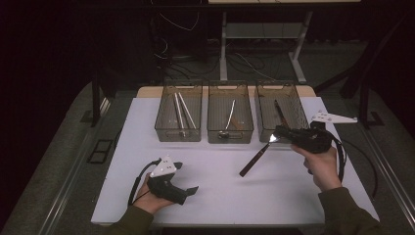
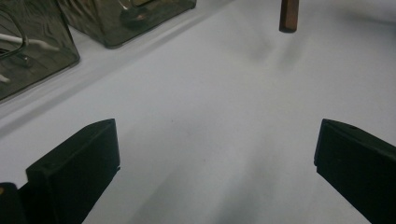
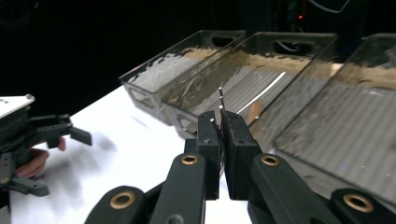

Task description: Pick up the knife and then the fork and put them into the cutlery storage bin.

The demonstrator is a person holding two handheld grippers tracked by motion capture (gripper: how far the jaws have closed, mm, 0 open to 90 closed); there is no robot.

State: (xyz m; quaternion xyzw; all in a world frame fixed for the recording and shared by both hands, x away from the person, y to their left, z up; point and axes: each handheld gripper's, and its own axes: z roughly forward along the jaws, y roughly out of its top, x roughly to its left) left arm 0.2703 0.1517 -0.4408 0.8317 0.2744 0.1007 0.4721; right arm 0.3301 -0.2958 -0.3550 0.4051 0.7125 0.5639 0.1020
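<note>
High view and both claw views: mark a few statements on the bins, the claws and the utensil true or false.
1. Three clear bins stand in a row at the table's far side. True: left bin, middle bin, right bin.
2. The right claw is shut on a utensil with a dark handle. True; its handle hangs down above the table.
3. The left claw grips a spoon. False: its jaws stand wide open with nothing between them.
4. The left bin is empty. False: two pale rods lie in it.
5. The utensil lies flat on the table. False: it is held in the air.
</note>
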